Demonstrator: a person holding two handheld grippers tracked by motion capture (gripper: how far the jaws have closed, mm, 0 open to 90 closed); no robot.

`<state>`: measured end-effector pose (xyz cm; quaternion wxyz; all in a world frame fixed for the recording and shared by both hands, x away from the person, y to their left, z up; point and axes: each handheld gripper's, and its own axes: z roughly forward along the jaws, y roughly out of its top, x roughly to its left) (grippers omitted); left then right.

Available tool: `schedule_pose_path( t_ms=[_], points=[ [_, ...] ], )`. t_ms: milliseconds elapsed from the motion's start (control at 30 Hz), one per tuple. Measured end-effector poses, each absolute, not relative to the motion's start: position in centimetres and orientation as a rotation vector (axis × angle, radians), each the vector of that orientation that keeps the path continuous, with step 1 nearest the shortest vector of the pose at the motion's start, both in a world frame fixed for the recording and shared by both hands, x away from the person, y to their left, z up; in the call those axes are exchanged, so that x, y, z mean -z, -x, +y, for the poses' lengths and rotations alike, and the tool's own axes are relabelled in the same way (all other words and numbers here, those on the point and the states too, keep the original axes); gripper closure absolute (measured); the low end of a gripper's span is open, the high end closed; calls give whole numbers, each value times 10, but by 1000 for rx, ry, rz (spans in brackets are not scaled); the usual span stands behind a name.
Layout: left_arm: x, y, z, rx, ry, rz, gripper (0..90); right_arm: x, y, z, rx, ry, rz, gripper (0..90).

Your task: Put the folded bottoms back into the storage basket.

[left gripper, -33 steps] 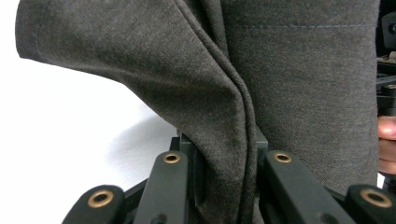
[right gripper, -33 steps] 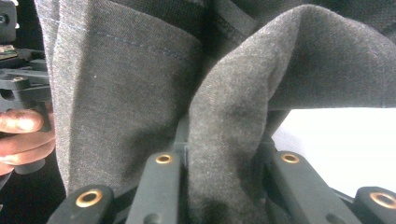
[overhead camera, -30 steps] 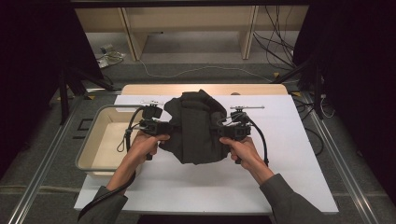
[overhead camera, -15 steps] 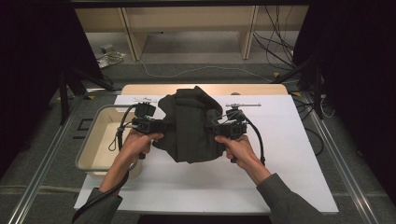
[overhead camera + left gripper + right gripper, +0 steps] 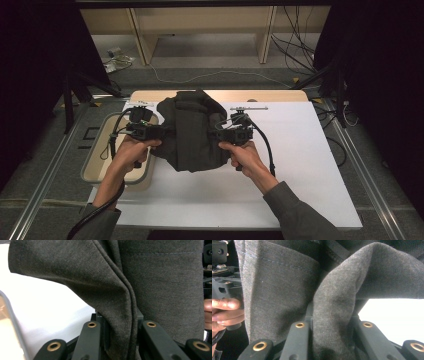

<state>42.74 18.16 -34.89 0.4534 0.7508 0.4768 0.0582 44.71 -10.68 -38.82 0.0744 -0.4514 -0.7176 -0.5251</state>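
A dark grey folded garment [image 5: 192,132] hangs between my two grippers above the white table sheet [image 5: 300,165]. My left gripper [image 5: 159,133] is shut on its left edge, my right gripper [image 5: 216,134] on its right edge. In the left gripper view a thick fold of the garment [image 5: 122,307] runs down between the black jaws, which pinch it. In the right gripper view another fold of the garment [image 5: 332,312] is clamped between the jaws in the same way, with the other hand's fingers [image 5: 224,307] at the far left. The fabric hides both pairs of fingertips.
A beige tray [image 5: 95,165] with a grey rim lies at the table's left, partly under my left hand. A small metal tool [image 5: 248,108] lies on the sheet behind the right gripper. A wooden strip [image 5: 280,95] runs along the far edge. Cables lie on the floor beyond.
Both grippers have carried the garment to the left and a little higher, keeping their hold. The left hand now sits over the tray's right rim.
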Motion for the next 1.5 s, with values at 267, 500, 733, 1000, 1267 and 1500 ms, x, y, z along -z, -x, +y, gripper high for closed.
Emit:
schedule_pose_path(
  t_ms=[267, 500, 733, 1000, 1267, 1500],
  points=[
    [341, -427, 200, -163, -1857, 1189, 766, 381, -452, -86, 1566, 1338, -2170, 733],
    [335, -426, 225, -168, -1831, 1213, 766, 374, -456, -65, 1556, 1311, -2182, 733],
    [331, -425, 248, -176, -1806, 1237, 767, 367, -462, -38, 1551, 1281, -2205, 733],
    [332, -424, 265, -176, -1802, 1267, 767, 367, -463, -20, 1524, 1278, -2212, 733],
    [332, -421, 280, -179, -1784, 1282, 767, 365, -465, -3, 1516, 1257, -2228, 733],
    [332, -419, 294, -179, -1771, 1295, 767, 363, -466, 12, 1510, 1245, -2240, 733]
  ],
)
